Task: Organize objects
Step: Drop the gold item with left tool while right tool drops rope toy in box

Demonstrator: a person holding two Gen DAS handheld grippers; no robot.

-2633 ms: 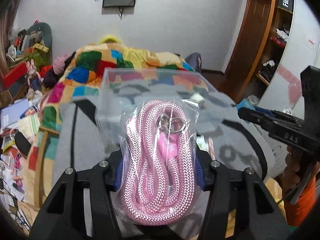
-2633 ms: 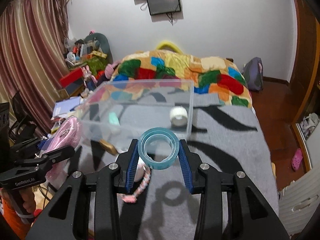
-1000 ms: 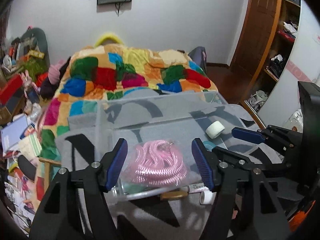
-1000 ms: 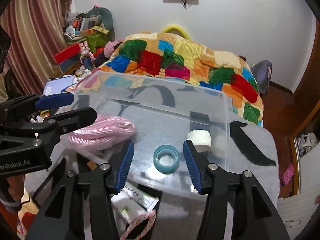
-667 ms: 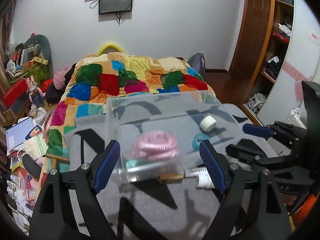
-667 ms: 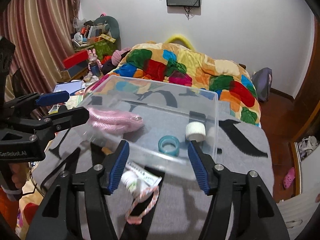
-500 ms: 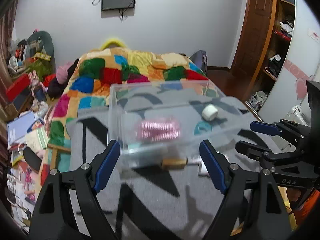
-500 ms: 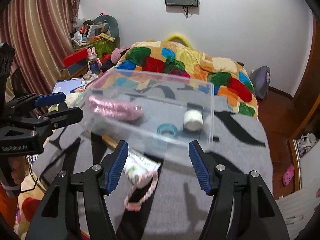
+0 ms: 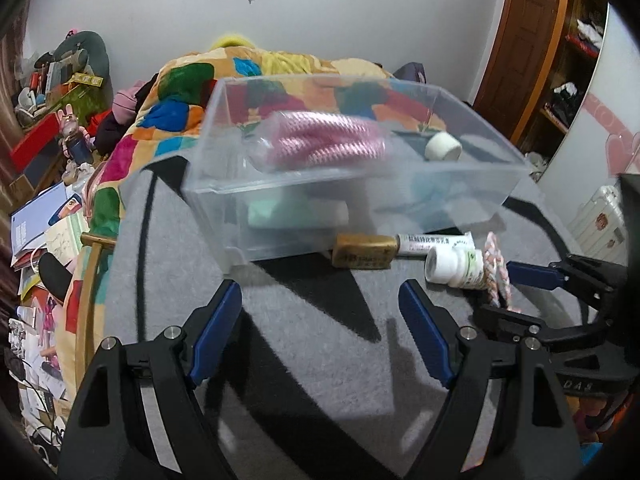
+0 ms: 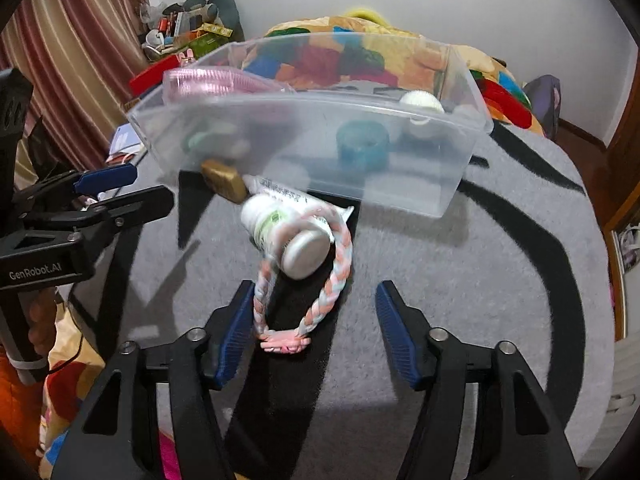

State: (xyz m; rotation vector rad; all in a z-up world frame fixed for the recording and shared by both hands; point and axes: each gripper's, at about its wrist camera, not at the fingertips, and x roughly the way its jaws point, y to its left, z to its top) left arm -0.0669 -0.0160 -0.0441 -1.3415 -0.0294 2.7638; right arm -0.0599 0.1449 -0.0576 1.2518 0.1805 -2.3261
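Note:
A clear plastic bin [image 9: 476,184] [image 10: 416,184] stands on the grey blanket and holds a bagged pink rope [image 9: 328,140] [image 10: 216,82], a blue tape roll [image 10: 362,146] and a white tape roll [image 9: 442,148] [image 10: 422,102]. In front of the bin lie a white pill bottle [image 10: 290,232] [image 9: 456,266], a braided pink and white loop [image 10: 320,280], a white tube [image 9: 434,242] and a gold padlock [image 9: 362,254] [image 10: 224,184]. My left gripper [image 9: 320,332] is open and empty, near side of the bin. My right gripper [image 10: 316,330] is open, low over the loop.
The grey blanket with black stripes [image 10: 480,280] covers the bed, with a patchwork quilt [image 9: 172,120] behind the bin. Cluttered shelves and papers [image 9: 44,216] lie to the left. A wooden door [image 9: 520,40] and shelving stand at the right.
Both grippers let go of their loads: the pink rope and blue tape roll now lie in the bin. Both grippers drew back and dropped toward the items in front of the bin.

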